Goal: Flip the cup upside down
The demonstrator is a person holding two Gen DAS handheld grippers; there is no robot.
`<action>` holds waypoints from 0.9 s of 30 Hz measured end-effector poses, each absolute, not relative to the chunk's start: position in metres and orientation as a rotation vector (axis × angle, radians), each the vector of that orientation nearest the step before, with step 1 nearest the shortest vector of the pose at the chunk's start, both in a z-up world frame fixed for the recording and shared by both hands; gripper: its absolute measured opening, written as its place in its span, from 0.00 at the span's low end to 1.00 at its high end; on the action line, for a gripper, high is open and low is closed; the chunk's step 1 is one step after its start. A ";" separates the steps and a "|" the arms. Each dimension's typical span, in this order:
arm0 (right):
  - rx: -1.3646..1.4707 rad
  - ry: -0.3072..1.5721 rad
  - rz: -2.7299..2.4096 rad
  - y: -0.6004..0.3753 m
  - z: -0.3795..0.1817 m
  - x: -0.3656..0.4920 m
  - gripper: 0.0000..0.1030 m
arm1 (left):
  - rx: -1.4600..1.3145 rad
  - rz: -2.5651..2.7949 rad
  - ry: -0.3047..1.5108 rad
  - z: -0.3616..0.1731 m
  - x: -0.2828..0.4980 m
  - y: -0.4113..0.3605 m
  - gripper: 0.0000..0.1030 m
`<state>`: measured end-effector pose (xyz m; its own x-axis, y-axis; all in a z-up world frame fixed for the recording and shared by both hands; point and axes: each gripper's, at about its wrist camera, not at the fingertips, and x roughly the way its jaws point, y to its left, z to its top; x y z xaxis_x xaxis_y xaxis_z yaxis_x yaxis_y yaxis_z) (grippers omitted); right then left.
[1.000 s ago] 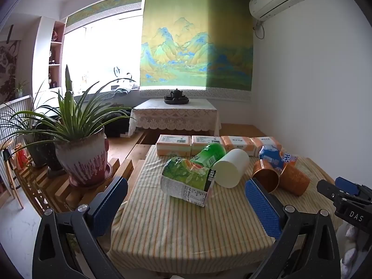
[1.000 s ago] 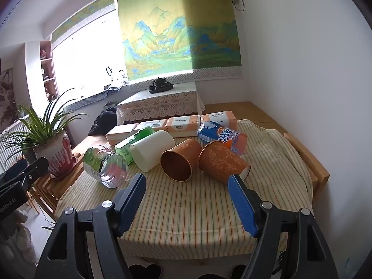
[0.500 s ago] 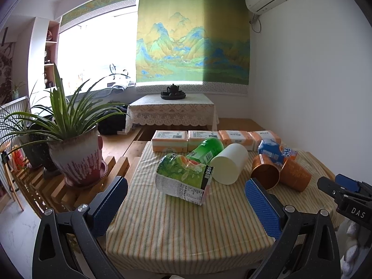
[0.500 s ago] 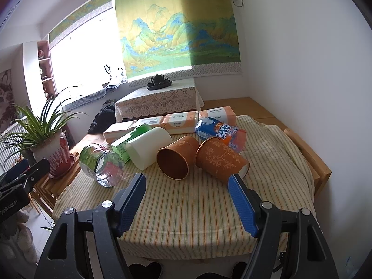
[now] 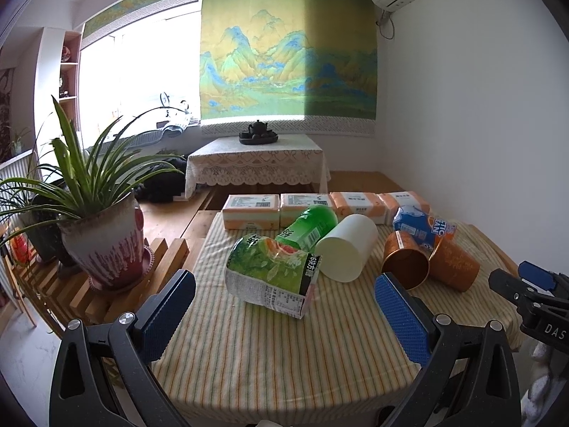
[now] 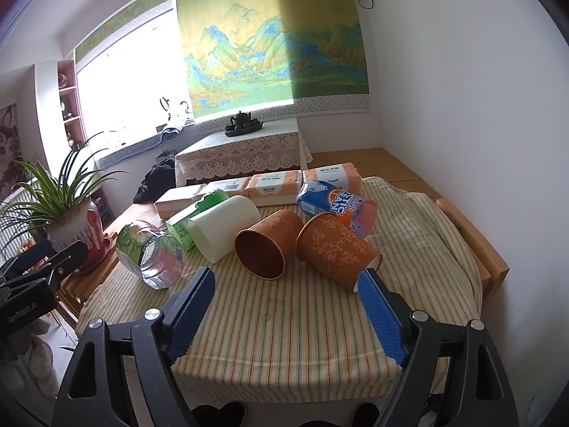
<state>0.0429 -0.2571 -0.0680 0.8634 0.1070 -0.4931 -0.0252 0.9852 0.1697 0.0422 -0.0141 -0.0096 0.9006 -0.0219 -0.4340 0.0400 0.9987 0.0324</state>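
Your left tongs (image 5: 284, 315) and your right tongs (image 6: 286, 311) both hang spread wide over the near edge of the desk (image 6: 284, 323), pinching nothing. Past the right tongs, two patterned brown cups lie on their sides on the striped cloth, touching each other. The right brown cup (image 6: 336, 251) has its long axis slanting from near right to far left, with its base toward you beside the right blue pad, and its mouth turned away. The left brown cup (image 6: 268, 249) points its open mouth toward you and a little left; its inside looks bare. Left of it, a white cup (image 6: 222, 226) also lies on its side, flat end facing you. Nearest your left tongs sits a clear plastic bottle with a green label (image 5: 272, 272), tipped over, what it holds unclear. Behind it lies a green bottle (image 5: 307, 227), and behind the brown cups a blue and orange soda bottle (image 6: 336, 204), both on their sides. A row of tissue packs (image 5: 322, 208) lines the far edge of the desk.
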 end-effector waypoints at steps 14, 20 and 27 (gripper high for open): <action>0.181 0.521 0.059 -0.274 -0.068 0.047 0.78 | 0.137 -0.065 0.431 0.002 0.077 -0.034 0.99; 0.190 0.520 0.049 -0.283 -0.068 0.050 0.78 | 0.149 -0.073 0.456 0.004 0.096 -0.041 0.99; 0.199 0.519 0.032 -0.295 -0.069 0.051 0.78 | 0.137 -0.149 0.573 0.008 0.138 -0.047 0.99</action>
